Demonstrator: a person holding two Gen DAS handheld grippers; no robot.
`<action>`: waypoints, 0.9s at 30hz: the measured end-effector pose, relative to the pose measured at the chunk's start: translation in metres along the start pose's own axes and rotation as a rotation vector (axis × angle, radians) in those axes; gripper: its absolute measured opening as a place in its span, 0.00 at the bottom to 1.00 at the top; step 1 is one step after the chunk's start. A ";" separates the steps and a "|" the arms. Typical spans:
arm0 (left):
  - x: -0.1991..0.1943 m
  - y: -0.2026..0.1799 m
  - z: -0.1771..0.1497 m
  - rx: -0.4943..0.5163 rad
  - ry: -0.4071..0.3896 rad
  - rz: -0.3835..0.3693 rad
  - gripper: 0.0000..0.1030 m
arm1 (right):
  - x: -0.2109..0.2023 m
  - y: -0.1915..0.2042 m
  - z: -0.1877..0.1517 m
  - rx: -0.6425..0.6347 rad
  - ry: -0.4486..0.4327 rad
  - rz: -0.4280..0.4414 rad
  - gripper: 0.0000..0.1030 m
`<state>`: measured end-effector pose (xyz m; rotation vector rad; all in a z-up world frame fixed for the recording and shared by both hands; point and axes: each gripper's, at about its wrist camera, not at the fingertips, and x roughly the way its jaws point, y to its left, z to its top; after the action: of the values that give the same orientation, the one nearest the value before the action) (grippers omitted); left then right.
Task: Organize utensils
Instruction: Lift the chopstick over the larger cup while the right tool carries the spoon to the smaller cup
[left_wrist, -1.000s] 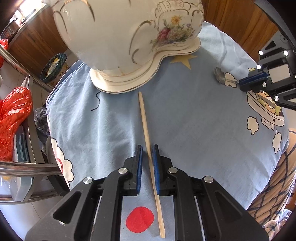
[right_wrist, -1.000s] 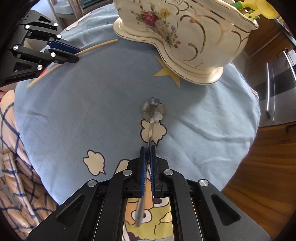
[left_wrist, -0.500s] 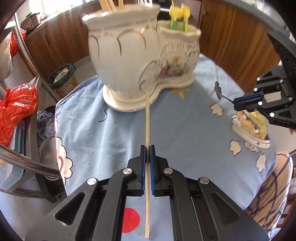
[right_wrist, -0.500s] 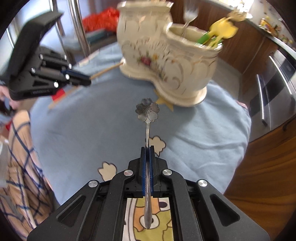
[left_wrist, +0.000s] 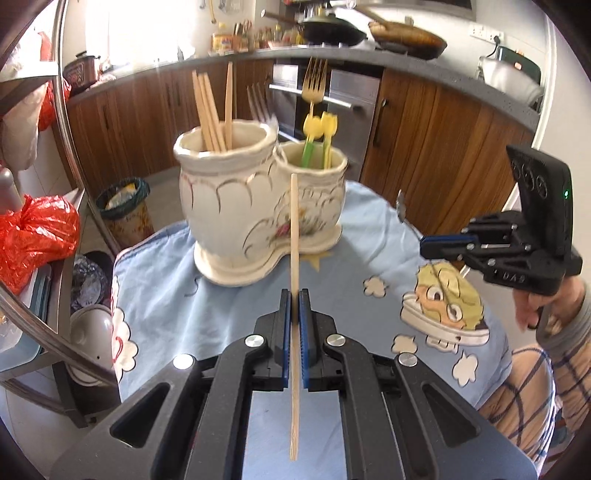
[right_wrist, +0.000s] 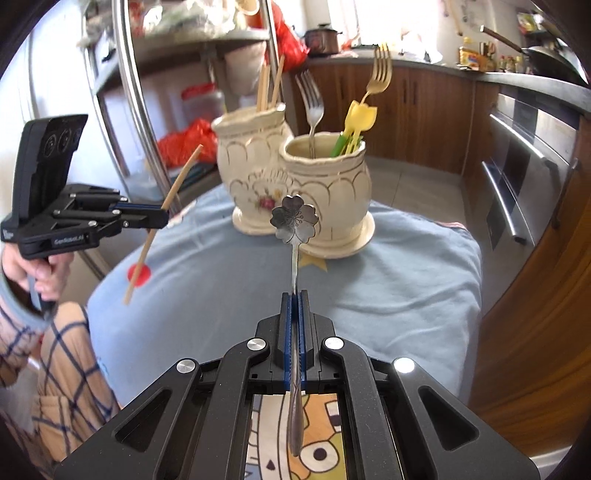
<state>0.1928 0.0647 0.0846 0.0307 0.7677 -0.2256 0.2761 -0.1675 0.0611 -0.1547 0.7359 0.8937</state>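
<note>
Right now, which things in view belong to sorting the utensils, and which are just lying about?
For the job:
- chopstick in the left gripper
- flower spoon in the right gripper
- double ceramic holder

Lying about:
- red bag
- bin
- pans on the counter

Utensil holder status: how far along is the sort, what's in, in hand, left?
Done: chopsticks stand in the taller pot of the holder; forks and yellow picks in the shorter pot.
In hand: left gripper is shut on a chopstick, right gripper on a flower spoon, both clear of the cloth.
Left: dropping both in. No other loose utensil shows on the cloth.
</note>
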 end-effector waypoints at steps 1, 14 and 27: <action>-0.002 -0.002 0.000 0.001 -0.010 0.000 0.04 | -0.001 0.000 -0.001 0.003 -0.007 0.003 0.04; -0.004 -0.010 0.012 -0.047 -0.154 -0.027 0.04 | -0.018 0.004 0.008 0.000 -0.140 0.030 0.04; -0.008 -0.004 0.029 -0.058 -0.236 0.023 0.04 | -0.022 -0.005 0.042 0.024 -0.244 0.061 0.04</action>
<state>0.2061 0.0595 0.1108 -0.0411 0.5380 -0.1808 0.2927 -0.1671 0.1054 -0.0010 0.5260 0.9421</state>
